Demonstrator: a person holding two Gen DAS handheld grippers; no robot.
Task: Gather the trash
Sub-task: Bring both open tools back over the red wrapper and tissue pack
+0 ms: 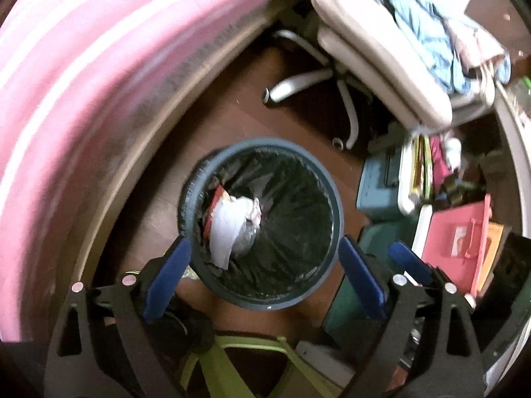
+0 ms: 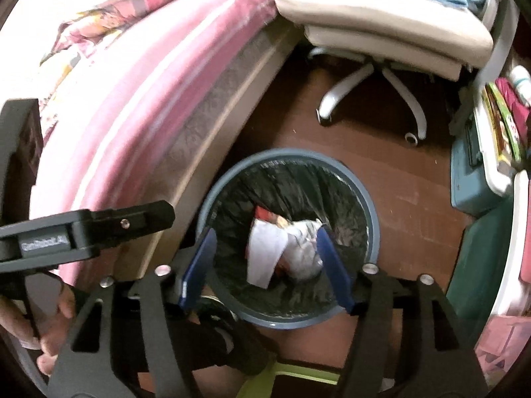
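A round blue-grey trash bin [image 1: 327, 179] with a black liner stands on the brown floor, seen from above in both wrist views. Inside it lie white crumpled paper [image 1: 229, 222], a silvery wrapper and a red packet. My left gripper [image 1: 265, 248] hangs above the bin, open, its blue pads [image 1: 169, 272] wide apart on either side of the rim with nothing between them. My right gripper [image 2: 265, 242] is open over the same bin [image 2: 371, 219], above the paper [image 2: 265, 252], holding nothing. The left gripper's black body [image 2: 86, 229] shows at the left of the right wrist view.
A pink-striped bed [image 1: 76, 106] curves along the left. A beige office chair [image 2: 375, 23] with white legs stands behind the bin, blue clothes on its seat. Teal boxes [image 1: 378, 185], books and a pink folder [image 1: 458, 229] crowd the right. A person's hand [image 2: 49, 318] shows lower left.
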